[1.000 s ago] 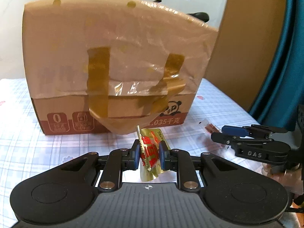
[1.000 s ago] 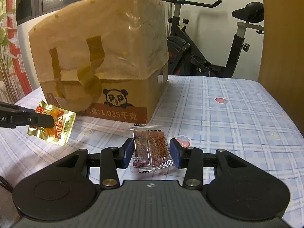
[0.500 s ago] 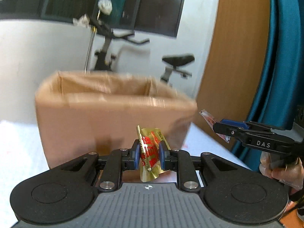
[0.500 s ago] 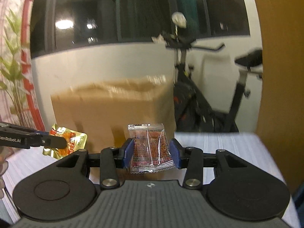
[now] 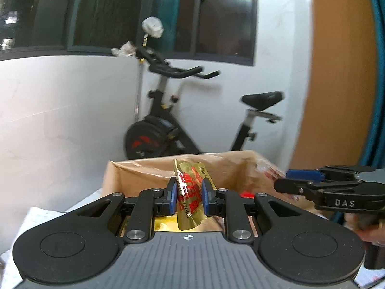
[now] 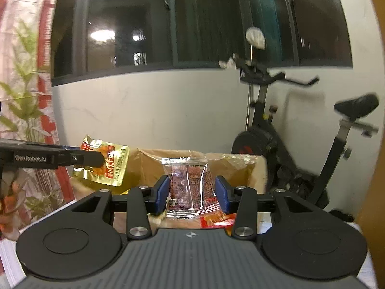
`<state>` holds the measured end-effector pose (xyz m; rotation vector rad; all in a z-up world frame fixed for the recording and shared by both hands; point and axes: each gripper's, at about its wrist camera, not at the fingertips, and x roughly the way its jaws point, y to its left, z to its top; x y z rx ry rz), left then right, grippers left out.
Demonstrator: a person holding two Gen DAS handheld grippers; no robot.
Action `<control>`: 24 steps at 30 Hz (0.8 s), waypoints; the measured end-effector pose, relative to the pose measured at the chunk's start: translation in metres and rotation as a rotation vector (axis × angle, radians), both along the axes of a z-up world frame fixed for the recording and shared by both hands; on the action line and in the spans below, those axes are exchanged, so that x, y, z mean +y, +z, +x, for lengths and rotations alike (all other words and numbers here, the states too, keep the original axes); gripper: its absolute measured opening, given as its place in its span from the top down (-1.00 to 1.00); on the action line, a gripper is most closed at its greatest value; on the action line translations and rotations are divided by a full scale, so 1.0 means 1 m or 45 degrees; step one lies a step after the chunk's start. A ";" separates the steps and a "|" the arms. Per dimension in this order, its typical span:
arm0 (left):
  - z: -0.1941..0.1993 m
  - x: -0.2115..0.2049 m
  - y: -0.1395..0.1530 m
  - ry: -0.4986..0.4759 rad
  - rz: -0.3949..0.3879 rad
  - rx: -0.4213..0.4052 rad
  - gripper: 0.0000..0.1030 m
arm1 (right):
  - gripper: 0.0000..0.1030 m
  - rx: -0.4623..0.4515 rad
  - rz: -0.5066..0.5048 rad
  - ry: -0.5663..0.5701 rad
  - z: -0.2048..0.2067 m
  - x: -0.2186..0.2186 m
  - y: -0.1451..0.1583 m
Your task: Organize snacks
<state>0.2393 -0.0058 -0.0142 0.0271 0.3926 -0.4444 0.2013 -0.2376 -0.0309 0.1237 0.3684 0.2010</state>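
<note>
Left wrist view gives me the left gripper [image 5: 189, 196] with its blue pads clamped together on a gold foil snack packet [image 5: 190, 197] printed in red, the packet standing upright between the fingers and curling below them. Directly ahead of and below my fingertips sits the open cardboard box [image 5: 134, 175], its top flaps spread; I can see a bit of red packaging [image 5: 247, 194] and gold down inside it. Off to my right, the right gripper [image 5: 300, 180] reaches in over the box's near right corner, a hand [image 5: 368, 226] behind it. From the right wrist camera, the right gripper [image 6: 191, 190] is closed on a clear packet of reddish-brown snack [image 6: 191, 187], pads pressing both sides, held upright above the box [image 6: 240, 166]. Under my fingers lie red and orange wrappers [image 6: 216, 219]. To my left the left gripper [image 6: 98, 160] holds its gold packet [image 6: 105, 163] over the box's left edge. Beyond the box, an exercise bike [image 6: 276, 132] stands against the white wall [image 6: 144, 113], with dark windows [image 6: 192, 24] above; a bamboo-print hanging [image 6: 24, 72] fills my far left.
</note>
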 end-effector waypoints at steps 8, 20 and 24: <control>0.043 -0.006 -0.004 0.042 0.010 0.119 0.22 | 0.13 0.285 0.134 -0.095 0.075 -0.002 -0.009; 0.043 0.007 0.000 0.089 -0.047 0.150 -0.59 | -0.48 0.310 0.113 -0.160 0.069 -0.008 -0.001; 0.024 0.014 0.011 0.090 -0.059 0.105 -0.76 | -0.77 0.269 0.115 -0.175 0.055 -0.010 0.014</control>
